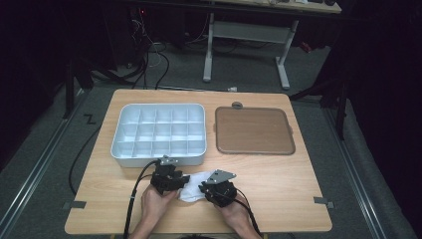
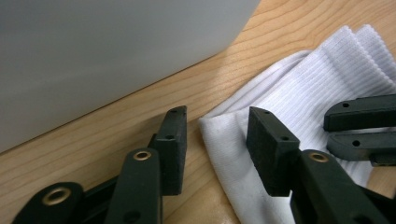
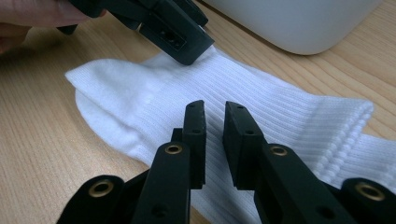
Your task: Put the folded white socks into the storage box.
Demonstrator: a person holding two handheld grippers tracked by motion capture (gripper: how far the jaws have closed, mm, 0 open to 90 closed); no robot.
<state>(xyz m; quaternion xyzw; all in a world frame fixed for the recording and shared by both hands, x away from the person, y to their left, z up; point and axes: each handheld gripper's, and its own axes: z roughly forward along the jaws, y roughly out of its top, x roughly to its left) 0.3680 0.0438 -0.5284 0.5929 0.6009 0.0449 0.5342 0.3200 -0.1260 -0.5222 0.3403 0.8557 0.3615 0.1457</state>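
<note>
- White ribbed cotton sock lying flat on the light wooden worktop, just in front of the white plastic compartment tray, near its front right corner.
- Left gripper at the sock's left end, jaws apart around one corner of the fabric, not pinching it yet.
- Right gripper down on the sock's middle, jaws nearly clenched with just a thin gap, no fabric visibly caught between.
- Brown flat square mat right of the tray, well apart from the sock.
</note>
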